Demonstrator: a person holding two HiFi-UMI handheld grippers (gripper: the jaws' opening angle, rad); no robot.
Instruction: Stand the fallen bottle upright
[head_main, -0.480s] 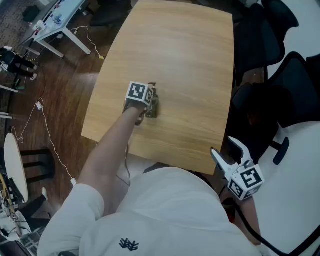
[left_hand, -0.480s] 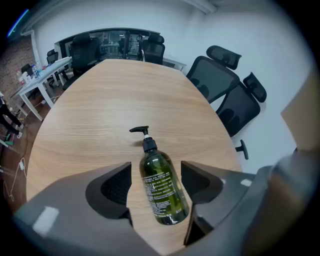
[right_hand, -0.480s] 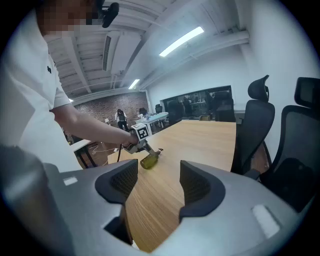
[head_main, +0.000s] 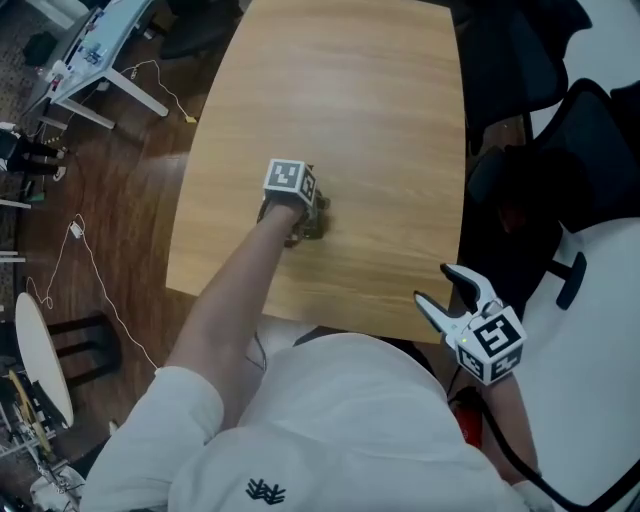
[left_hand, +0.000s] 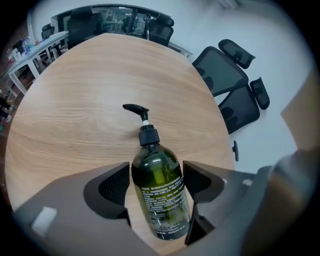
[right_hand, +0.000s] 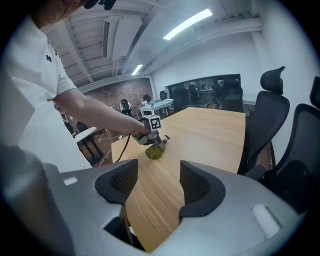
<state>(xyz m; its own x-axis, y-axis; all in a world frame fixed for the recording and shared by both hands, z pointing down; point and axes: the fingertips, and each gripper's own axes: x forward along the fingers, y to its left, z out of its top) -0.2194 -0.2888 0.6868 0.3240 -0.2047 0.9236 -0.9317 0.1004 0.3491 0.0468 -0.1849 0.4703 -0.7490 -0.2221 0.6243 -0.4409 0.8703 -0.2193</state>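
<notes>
A dark green pump bottle (left_hand: 159, 192) lies on its side on the wooden table (left_hand: 75, 100), black pump head pointing away from me. My left gripper (left_hand: 157, 172) straddles the bottle's body, with a jaw against each side of it. The head view shows that gripper (head_main: 303, 208) over the bottle (head_main: 314, 224) near the table's front-middle. From the right gripper view, the bottle (right_hand: 155, 151) rests on the tabletop under the left gripper (right_hand: 152, 134). My right gripper (head_main: 435, 286) hangs open off the table's front right corner, holding nothing (right_hand: 158, 175).
Black office chairs (head_main: 540, 60) stand along the table's right side and show close by in the right gripper view (right_hand: 265, 115). A white desk (head_main: 100, 50) and loose cables lie on the dark floor at left. The table's front edge (head_main: 330, 310) is close to my body.
The left gripper stays on the bottle at about the same spot on the table. The right gripper has risen slightly toward the table corner.
</notes>
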